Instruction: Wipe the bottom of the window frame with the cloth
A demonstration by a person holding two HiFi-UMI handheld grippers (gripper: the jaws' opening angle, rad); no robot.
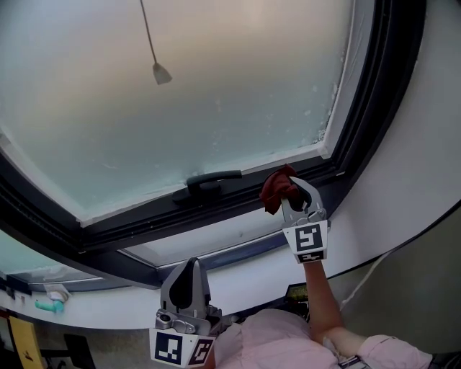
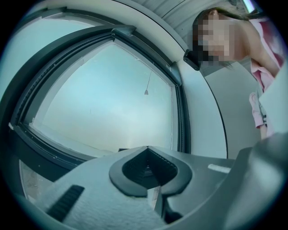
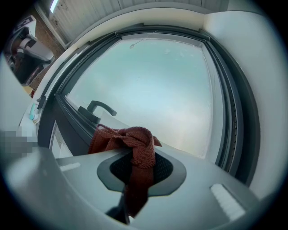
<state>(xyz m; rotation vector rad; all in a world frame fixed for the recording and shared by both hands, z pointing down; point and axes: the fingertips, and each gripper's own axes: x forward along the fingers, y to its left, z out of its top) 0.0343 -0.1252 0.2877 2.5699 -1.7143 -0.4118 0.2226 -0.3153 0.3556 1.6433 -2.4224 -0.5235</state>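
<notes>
The cloth [image 1: 276, 189] sits just right of the window handle [image 1: 213, 179].

Soft daylight through frosted window pane [image 1: 216, 94]; frame dark against it; gripper views fisheye-warped, edges vignetted black.

Indoor room, could be home or office, can't narrow it further. Evidence: large frosted-glass window pane [image 1: 216, 94] in a dark grey metal frame [image 1: 374, 94], dark lever handle [image 1: 212, 179] on it, thin pull cord with a cone-shaped end [image 1: 161, 72], plain white wall [image 1: 432, 144] around. Right gripper view adds pale ribbed ceiling panelling [image 3: 94, 15] and a strip light [image 3: 53, 5].
</notes>
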